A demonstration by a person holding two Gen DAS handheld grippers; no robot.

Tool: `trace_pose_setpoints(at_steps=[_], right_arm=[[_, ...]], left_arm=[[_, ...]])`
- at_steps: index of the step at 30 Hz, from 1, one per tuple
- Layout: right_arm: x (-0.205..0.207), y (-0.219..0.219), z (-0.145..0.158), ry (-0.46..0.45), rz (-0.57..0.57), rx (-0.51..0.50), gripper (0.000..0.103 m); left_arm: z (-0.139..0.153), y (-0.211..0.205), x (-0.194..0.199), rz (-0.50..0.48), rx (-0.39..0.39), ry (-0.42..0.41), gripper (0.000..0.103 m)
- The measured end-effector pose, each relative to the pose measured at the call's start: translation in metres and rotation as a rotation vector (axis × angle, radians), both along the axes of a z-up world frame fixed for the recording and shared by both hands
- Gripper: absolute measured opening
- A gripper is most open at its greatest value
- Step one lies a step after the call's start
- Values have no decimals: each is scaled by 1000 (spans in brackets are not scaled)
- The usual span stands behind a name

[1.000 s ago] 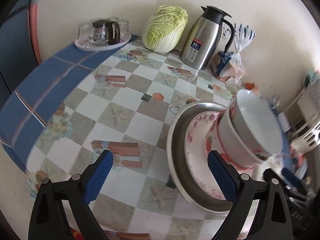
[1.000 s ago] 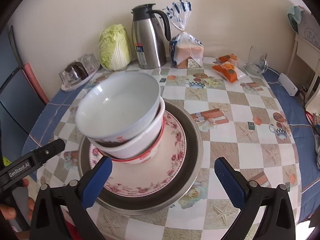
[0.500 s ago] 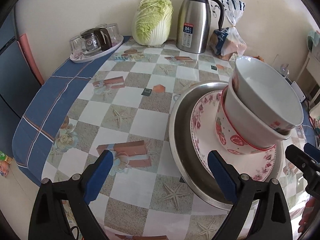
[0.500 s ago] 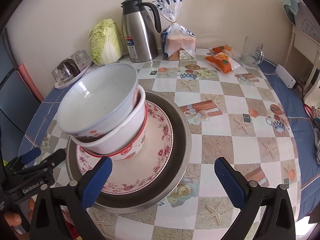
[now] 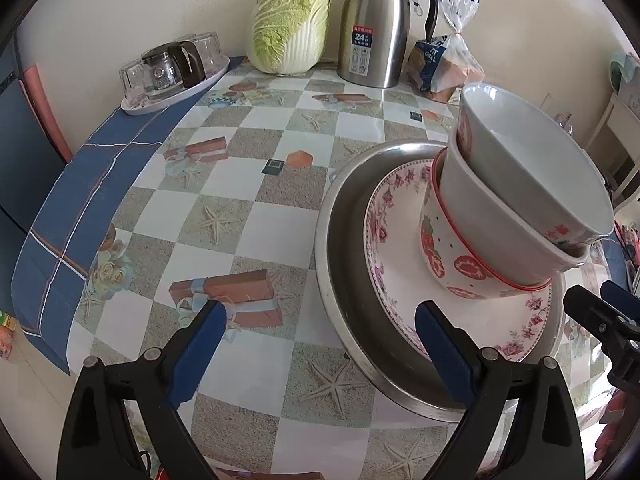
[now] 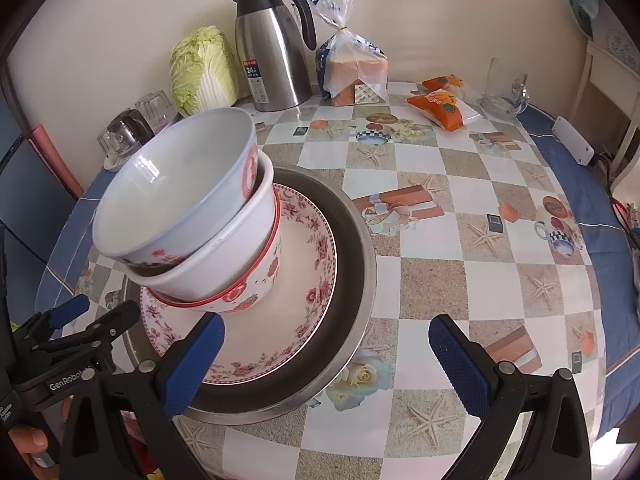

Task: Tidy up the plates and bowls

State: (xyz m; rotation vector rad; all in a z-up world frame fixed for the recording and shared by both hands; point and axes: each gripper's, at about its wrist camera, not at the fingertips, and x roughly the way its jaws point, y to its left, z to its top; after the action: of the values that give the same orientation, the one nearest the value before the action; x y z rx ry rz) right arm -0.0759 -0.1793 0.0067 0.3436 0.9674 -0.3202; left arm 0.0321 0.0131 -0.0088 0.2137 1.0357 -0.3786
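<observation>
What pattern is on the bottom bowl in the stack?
Red strawberries and a red rim on the white bottom bowl, clearest in the left wrist view.

Brushed steel jug (image 6: 272, 60) and basin (image 6: 360, 240), glossy glazed ceramic bowls (image 6: 180, 184) (plate (image 6: 316, 280) too), shiny plastic cloth on counter (image 6: 460, 240).

We see pink-floral plate (image 6: 312, 280), red-strawberry bowl (image 5: 452, 264), plain white bowl (image 6: 224, 264), silver tray (image 6: 356, 248), checkered starfish tablecloth (image 6: 460, 240), blue gripper pads (image 6: 460, 364).

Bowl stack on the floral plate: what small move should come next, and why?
Probably ease the open right gripper toward the top bowl and grip its rim: it sits tilted in the two bowls below, and both grippers are empty, the left gripper open too.
</observation>
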Motion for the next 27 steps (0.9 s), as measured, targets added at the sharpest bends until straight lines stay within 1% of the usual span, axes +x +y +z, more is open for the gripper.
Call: trace_pose_setpoints(at_steps=[27], right_arm=[[6, -3, -11, 30, -1, 18, 103]], left_arm=[[-6, 1, 5, -6, 4, 22, 96]])
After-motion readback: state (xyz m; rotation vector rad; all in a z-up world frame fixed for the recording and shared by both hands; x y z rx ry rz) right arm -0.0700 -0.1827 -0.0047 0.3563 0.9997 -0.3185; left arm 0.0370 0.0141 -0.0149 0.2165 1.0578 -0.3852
